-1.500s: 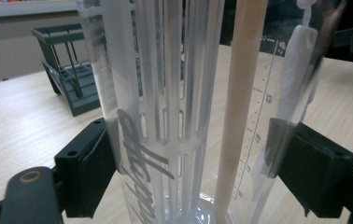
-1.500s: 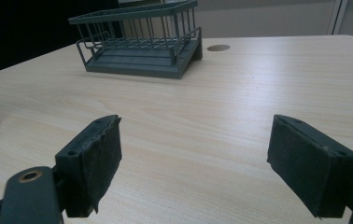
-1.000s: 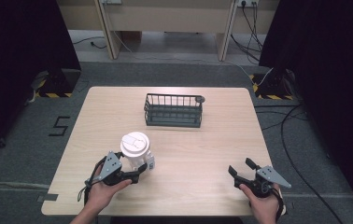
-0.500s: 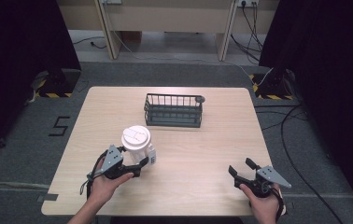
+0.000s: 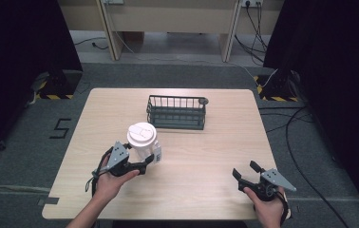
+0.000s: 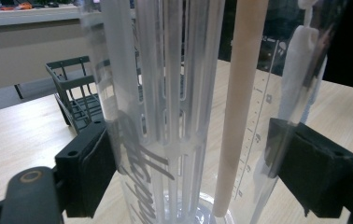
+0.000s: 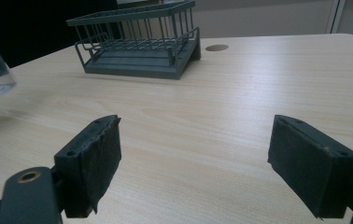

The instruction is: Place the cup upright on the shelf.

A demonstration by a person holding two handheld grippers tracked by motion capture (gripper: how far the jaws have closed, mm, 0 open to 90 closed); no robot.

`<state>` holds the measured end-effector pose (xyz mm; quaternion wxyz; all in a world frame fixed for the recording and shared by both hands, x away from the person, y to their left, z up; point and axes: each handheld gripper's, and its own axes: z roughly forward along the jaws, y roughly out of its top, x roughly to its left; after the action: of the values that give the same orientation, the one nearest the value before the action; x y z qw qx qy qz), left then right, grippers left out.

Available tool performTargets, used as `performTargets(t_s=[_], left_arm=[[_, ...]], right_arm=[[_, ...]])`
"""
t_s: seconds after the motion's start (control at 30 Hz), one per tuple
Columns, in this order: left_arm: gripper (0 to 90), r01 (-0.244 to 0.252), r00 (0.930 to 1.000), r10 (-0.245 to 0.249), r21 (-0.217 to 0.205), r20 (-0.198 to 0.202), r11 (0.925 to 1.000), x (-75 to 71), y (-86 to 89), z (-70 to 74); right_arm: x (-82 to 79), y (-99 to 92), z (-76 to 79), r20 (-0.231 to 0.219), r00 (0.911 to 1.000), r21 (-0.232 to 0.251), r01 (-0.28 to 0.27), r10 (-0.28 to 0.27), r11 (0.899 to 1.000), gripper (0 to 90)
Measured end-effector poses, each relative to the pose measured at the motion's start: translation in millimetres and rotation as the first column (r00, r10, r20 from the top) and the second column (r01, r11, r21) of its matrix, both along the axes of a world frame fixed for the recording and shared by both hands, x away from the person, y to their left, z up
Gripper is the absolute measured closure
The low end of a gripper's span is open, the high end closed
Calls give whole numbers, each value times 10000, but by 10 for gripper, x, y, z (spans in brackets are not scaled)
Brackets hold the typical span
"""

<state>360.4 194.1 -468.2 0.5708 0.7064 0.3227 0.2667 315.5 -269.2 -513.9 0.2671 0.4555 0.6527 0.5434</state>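
The left gripper (image 5: pixel 145 163) is clamped on the clear jug (image 5: pixel 144 145), which stands upright on the table (image 5: pixel 206 156) near its front left, in front of the wire basket (image 5: pixel 176 112). The right gripper (image 5: pixel 248 172) rests at the front right, jaws wide apart and holding nothing
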Motion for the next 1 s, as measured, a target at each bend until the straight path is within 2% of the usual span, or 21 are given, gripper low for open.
performTargets(t_s=[1.0], left_arm=[[176,-1,9996,1,0,266,10000,354,-177,234]], right_arm=[[5,-3,-1,-13,10000,13,-14,14,10000,176]])
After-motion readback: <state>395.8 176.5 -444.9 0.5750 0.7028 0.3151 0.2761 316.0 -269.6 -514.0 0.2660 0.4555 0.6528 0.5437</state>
